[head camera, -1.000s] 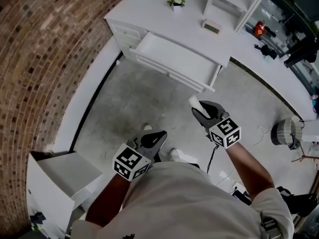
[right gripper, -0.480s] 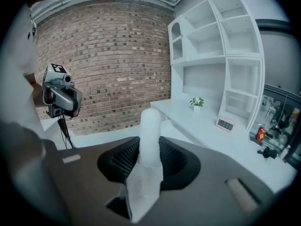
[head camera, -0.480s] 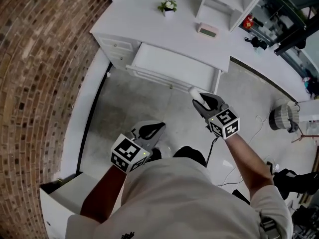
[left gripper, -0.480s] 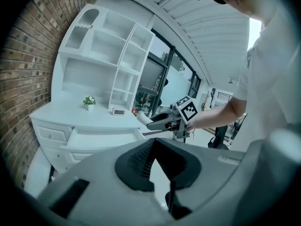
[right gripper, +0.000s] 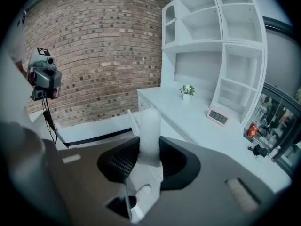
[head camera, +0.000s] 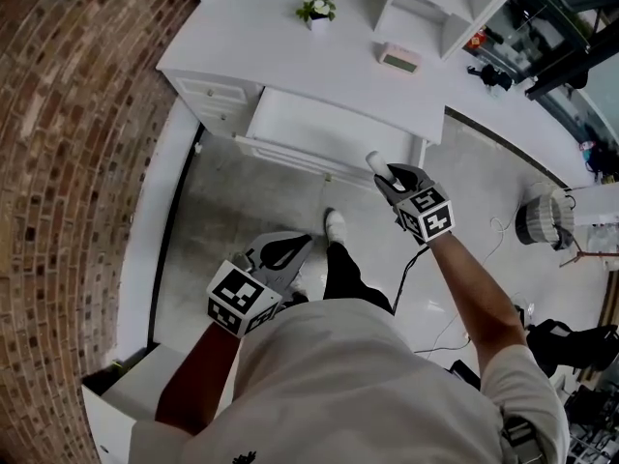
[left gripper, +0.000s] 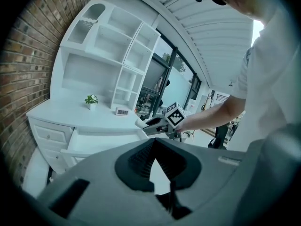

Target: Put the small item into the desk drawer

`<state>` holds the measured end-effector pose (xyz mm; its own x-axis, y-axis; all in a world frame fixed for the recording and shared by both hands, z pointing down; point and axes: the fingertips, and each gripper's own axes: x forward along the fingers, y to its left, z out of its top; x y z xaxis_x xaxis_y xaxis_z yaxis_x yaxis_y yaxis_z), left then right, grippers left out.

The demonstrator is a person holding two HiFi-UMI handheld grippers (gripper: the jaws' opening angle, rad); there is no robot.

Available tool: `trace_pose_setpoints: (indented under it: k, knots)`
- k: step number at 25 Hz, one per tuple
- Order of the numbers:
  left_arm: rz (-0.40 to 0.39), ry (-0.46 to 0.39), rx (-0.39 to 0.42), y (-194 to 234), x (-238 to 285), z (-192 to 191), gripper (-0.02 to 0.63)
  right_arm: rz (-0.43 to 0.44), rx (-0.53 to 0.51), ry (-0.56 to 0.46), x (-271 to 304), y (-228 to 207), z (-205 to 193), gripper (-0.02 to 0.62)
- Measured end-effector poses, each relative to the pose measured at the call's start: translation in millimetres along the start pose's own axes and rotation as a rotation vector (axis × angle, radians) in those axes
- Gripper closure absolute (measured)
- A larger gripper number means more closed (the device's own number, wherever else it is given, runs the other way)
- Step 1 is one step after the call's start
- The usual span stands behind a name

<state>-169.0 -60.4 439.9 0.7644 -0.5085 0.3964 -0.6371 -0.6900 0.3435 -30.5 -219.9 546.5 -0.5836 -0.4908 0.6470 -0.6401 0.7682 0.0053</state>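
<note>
The white desk has its drawer pulled out, and its inside looks bare. My right gripper hangs just off the drawer's front right corner, shut on a small white cylinder that sticks out past the fingertips. In the right gripper view the cylinder stands upright between the black pads, with the drawer beyond it. My left gripper is low over the floor, short of the desk, jaws together with nothing in them. The left gripper view shows its jaws meeting, and the right gripper by the drawer.
A potted plant, a small digital clock and a white shelf unit stand on the desk. A brick wall runs along the left. A white cabinet is at lower left, a round basket at right. My shoe is below the drawer.
I have stepped toward the desk. The right gripper has carried the cylinder up to the drawer's front right corner. The left gripper has stayed low and shut.
</note>
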Motion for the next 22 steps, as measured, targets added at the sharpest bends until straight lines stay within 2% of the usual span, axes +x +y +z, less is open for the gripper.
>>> trace_pose_setpoints:
  k: [11, 22]
  knots:
    - [0.057, 0.049, -0.046, 55, 73, 47, 0.6, -0.054, 0.126, 0.206, 106, -124, -84, 0.456]
    - [0.05, 0.127, -0.074, 89, 158, 76, 0.6, -0.077, 0.277, 0.293, 173, -180, -149, 0.456]
